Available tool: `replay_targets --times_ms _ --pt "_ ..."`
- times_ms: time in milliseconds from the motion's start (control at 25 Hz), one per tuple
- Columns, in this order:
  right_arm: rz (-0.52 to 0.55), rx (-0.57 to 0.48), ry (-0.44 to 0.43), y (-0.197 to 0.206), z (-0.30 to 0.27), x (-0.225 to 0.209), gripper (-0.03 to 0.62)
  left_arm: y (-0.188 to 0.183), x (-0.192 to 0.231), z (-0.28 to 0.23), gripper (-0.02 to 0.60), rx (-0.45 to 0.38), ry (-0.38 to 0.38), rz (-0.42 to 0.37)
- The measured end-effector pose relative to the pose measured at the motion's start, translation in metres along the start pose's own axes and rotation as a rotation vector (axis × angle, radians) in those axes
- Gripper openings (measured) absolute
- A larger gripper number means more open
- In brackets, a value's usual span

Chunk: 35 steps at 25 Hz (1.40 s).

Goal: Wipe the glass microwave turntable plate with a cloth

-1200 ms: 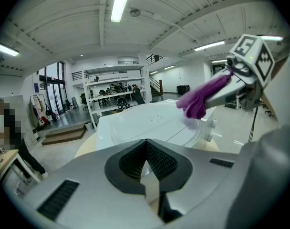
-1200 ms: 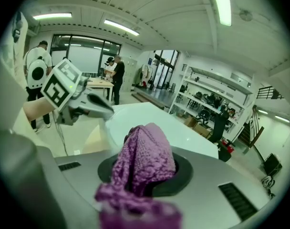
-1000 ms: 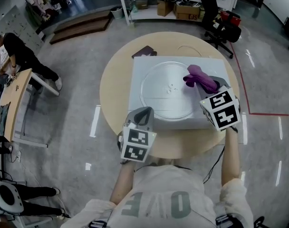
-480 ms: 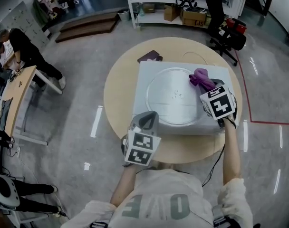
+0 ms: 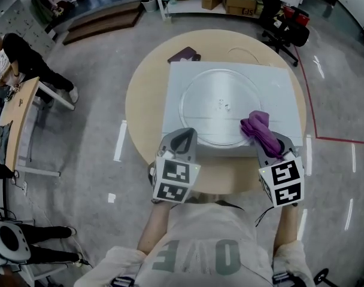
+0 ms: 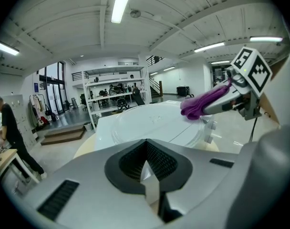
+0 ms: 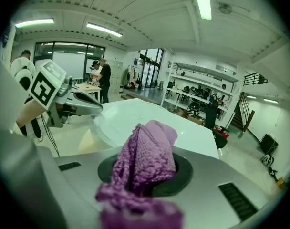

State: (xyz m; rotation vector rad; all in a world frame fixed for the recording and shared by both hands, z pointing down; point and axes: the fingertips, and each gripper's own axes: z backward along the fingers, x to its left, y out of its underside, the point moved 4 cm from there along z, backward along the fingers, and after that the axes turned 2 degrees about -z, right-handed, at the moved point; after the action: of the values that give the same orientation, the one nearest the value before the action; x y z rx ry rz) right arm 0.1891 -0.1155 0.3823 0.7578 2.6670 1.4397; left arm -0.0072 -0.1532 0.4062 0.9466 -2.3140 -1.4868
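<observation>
My right hand-held gripper [image 5: 269, 143], clamped on the cloth [image 5: 257, 126], has swept down the right side of the plate [image 5: 212, 109] to its near rim, so 1 stroke is done. I judge the rest unwiped. The plate lies on the white box [image 5: 176, 82]. My left hand-held gripper [image 5: 182, 137] idles, jaws together, empty.

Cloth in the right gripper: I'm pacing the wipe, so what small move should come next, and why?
Probably sweep the right gripper forward and left, dragging the cloth across the plate. The jaws are shut on the cloth, which sits only at the plate's near right rim, so most of the glass lies uncovered ahead of it.
</observation>
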Motion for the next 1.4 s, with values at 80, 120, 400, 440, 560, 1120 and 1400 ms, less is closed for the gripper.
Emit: replay_targets --times_ms 80,120,400,440,560,1120,1400 --pt "0.000 0.008 -0.021 0.004 0.006 0.011 0.049 -0.002 0.001 0.001 0.003 0.000 0.000 -0.008" --pt "0.000 0.010 -0.029 0.005 0.007 0.016 0.049 -0.002 0.001 0.001 0.003 0.000 0.000 -0.010" --pt "-0.026 0.014 -0.035 0.007 0.004 0.023 0.049 -0.003 0.001 -0.001 0.003 0.012 0.006 -0.013" --pt "-0.023 0.014 -0.033 0.006 0.003 0.023 0.049 -0.004 0.001 -0.001 0.002 0.012 0.005 -0.014" --pt "-0.011 0.015 -0.023 0.006 -0.003 0.020 0.049 -0.003 -0.001 -0.007 0.003 0.013 0.004 -0.012" --pt "-0.100 -0.211 0.049 -0.019 0.017 -0.021 0.049 -0.017 -0.003 0.001 0.003 -0.067 -0.108 -0.007" --pt "-0.167 -0.352 0.083 -0.017 0.057 -0.030 0.049 -0.032 -0.004 0.029 0.003 -0.161 -0.173 -0.049"
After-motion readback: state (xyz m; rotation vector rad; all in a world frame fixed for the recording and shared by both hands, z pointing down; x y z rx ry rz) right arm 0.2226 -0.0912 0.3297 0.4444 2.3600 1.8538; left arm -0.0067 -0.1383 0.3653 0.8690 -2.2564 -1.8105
